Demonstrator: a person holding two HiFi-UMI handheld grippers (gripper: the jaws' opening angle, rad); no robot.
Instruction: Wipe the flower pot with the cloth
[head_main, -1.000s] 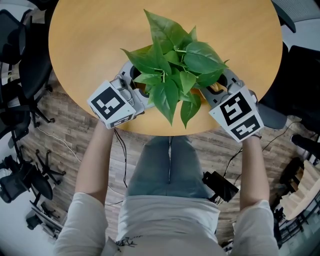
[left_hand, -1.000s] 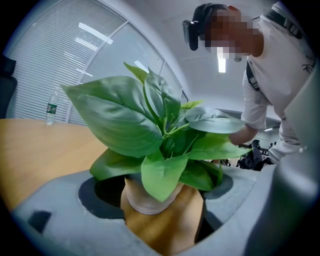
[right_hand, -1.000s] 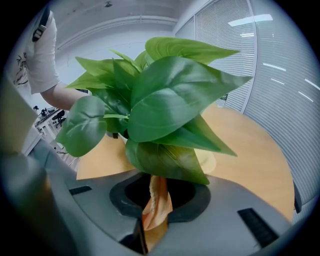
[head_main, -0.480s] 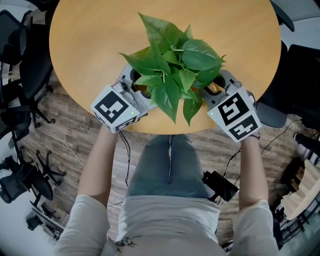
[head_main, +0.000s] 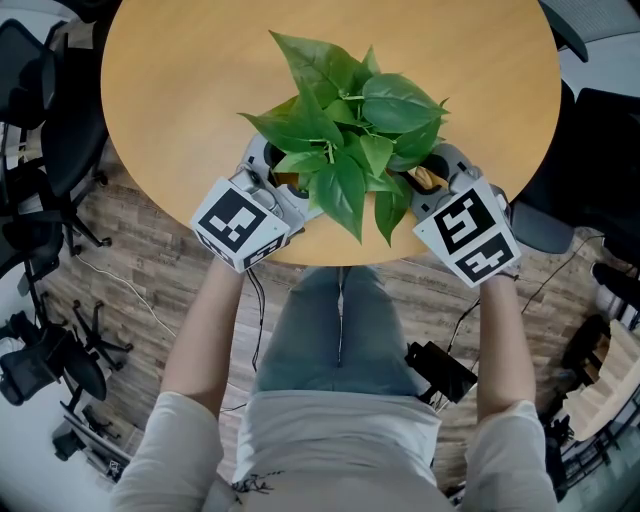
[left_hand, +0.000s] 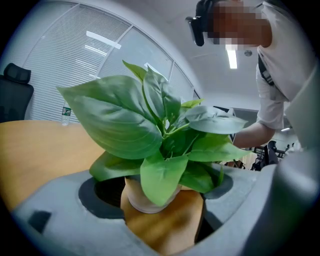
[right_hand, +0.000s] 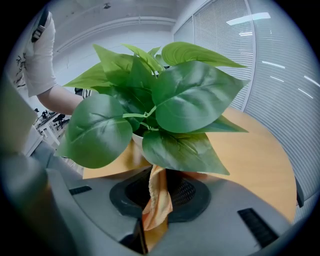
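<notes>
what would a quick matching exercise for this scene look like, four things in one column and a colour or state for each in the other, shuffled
Things:
1. cloth
2. flower pot
3. leaves
4. table

Colour or state:
a. light wood, round
b. orange, pinched in the right gripper
c. green, spreading over the pot
d. pale, standing between the open jaws of the left gripper

Pairs: 1-b, 2-d, 3-c, 4-a
</notes>
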